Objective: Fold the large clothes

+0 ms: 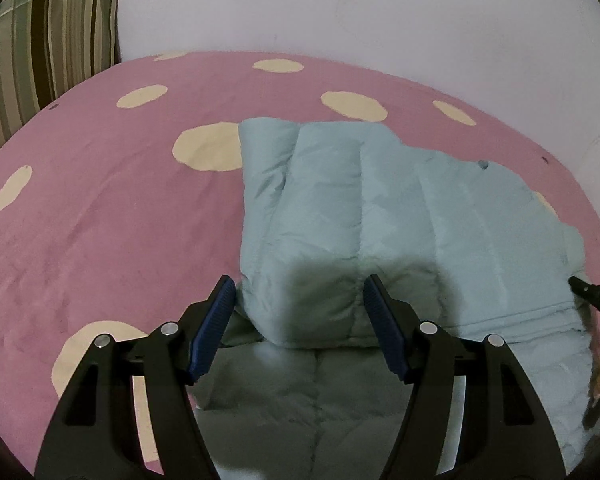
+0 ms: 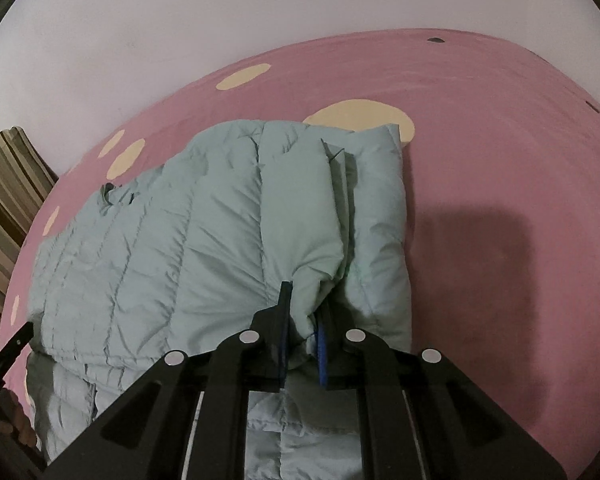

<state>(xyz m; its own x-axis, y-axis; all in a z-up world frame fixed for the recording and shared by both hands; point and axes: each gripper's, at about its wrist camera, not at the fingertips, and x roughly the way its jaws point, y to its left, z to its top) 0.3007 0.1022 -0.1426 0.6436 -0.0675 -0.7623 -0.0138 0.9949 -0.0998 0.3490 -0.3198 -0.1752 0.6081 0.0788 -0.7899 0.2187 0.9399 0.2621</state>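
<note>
lying on the bed, a pale green puffer jacket spreads out ahead of both grippers, partly folded over itself. the left gripper has its jaws wide apart, nothing pressed between the blue pads; the folded edge of the jacket sits just beyond and between the tips, and more quilted cloth lies below the jaws. whether either pad touches the cloth i cannot tell. the right gripper has its jaws nearly together, clamped on a bunched bit of the jacket's edge, the cloth puckered where it goes in between them. ahead of those jaws the jacket runs away in quilted bands, with a thick fold to the right of the jaws. the bed cover is pink with cream spots. a striped cushion stands far off to the left of the left jaws, against a pale wall. the right gripper's tip shows at the right edge of the left wrist view.
</note>
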